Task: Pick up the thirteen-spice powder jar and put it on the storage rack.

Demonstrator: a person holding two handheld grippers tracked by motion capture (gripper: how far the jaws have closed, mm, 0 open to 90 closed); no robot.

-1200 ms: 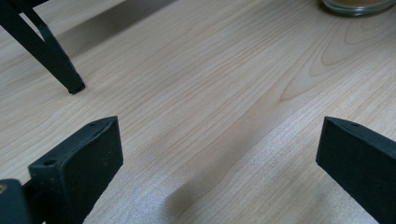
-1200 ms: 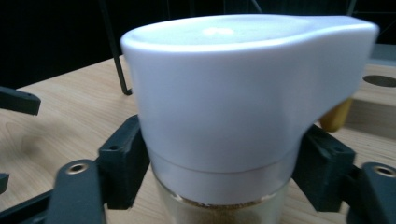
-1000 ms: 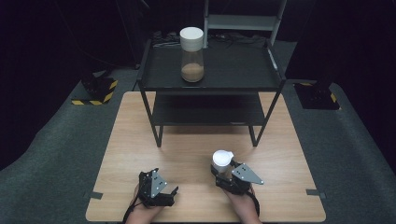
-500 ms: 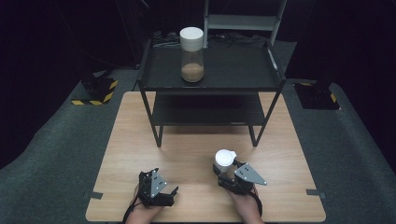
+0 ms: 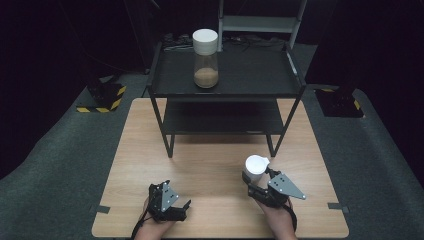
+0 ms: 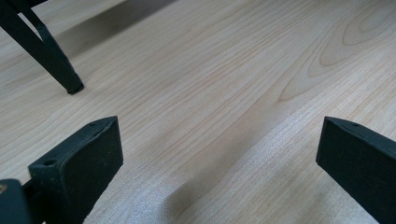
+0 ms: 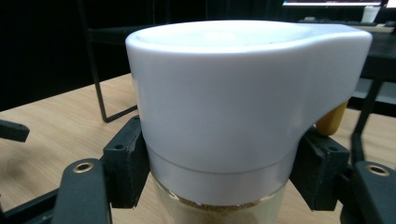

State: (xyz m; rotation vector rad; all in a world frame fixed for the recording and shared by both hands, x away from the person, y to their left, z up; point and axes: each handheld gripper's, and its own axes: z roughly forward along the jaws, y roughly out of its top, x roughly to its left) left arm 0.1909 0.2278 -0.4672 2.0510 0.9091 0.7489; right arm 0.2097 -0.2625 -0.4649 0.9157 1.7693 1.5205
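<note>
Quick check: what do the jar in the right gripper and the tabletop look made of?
Jar: clear body, glass or plastic, hard to tell; brown granules show through. Its lid: smooth matte white, likely plastic. Tabletop: pale wood or wood-look laminate, visible grain rings.

Both grippers black: left gripper [image 5: 186,205], right gripper [image 5: 254,181]. Each carries a grey three-cornered plate with dark holes. Blocky jaws, brass-ringed screw holes.

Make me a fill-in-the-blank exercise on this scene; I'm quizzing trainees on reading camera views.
1. The right gripper is shut on a jar with a ____ lid.
2. The left gripper has its jaws ____ over the wooden table.
3. A second jar stands on the ____ shelf of the black rack.

Missing words: white; open; top
</note>
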